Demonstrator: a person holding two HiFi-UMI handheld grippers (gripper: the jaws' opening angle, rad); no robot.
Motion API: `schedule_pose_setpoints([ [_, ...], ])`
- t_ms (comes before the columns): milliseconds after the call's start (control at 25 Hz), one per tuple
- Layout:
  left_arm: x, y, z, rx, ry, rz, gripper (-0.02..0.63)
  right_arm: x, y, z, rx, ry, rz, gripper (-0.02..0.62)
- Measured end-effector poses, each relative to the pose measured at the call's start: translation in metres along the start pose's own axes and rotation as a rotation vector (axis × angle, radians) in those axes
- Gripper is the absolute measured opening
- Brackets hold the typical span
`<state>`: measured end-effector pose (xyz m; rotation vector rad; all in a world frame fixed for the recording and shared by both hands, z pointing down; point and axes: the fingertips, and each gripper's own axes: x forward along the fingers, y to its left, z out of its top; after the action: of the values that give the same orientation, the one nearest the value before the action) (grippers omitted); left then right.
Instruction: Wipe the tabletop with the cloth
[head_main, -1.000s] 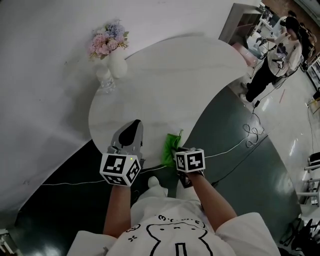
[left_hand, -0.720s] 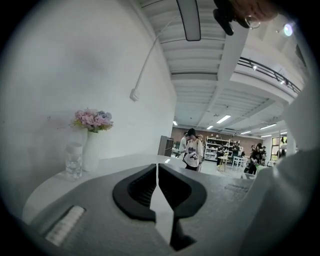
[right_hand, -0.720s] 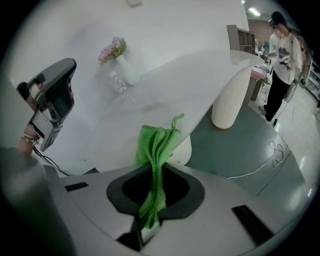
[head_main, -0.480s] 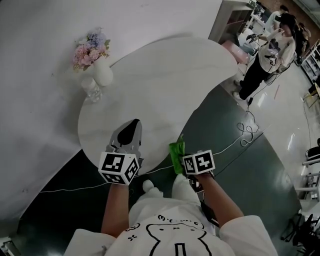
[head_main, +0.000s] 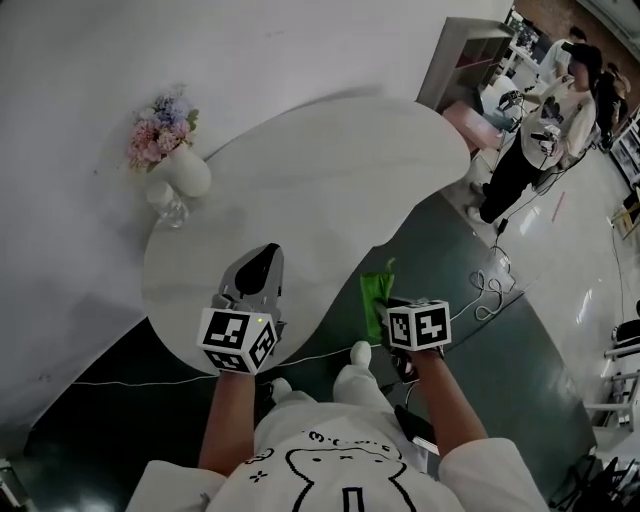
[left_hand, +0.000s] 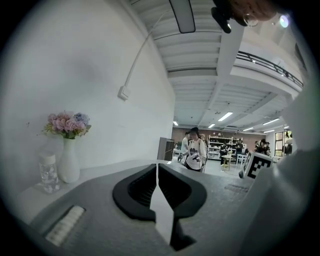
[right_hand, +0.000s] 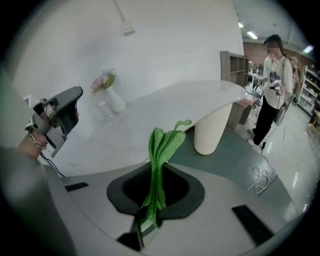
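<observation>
Carried rightward since a second ago, the right claw (head_main: 388, 306) hangs just off the surface's (head_main: 330, 170) near edge, above the dark floor (head_main: 480, 370), clenched on the green cloth (head_main: 374, 290) standing up from its jaws; the left claw (head_main: 262, 265), closed and empty, hovers over that edge; a flower vase (head_main: 186, 172) stands far left.

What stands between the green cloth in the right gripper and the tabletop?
Nothing visible. The right gripper holds the cloth off the table edge; the tabletop nearby is bare, the vase stands at its far rim.
</observation>
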<state>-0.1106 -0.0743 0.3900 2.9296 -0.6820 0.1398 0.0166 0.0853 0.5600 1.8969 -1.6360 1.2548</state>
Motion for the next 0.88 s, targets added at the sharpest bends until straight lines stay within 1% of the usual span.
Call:
schedule_pose_setpoints([
  [240, 0.039, -0.015, 0.016, 0.031, -0.015, 0.056, 0.02, -0.015, -0.05, 0.066, -0.038, -0.114, 0.012, 0.041],
  [400, 0.063, -0.026, 0.026, 0.041, -0.036, 0.104, 0.02, -0.024, -0.075, 0.108, -0.102, -0.169, 0.03, 0.04],
  [640, 0.089, -0.035, 0.036, 0.049, -0.057, 0.18, 0.02, -0.03, -0.096, 0.16, -0.186, -0.236, 0.069, 0.04],
  [880, 0.1, -0.042, 0.047, 0.054, -0.077, 0.253, 0.02, -0.04, -0.108, 0.198, -0.238, -0.32, 0.117, 0.041],
])
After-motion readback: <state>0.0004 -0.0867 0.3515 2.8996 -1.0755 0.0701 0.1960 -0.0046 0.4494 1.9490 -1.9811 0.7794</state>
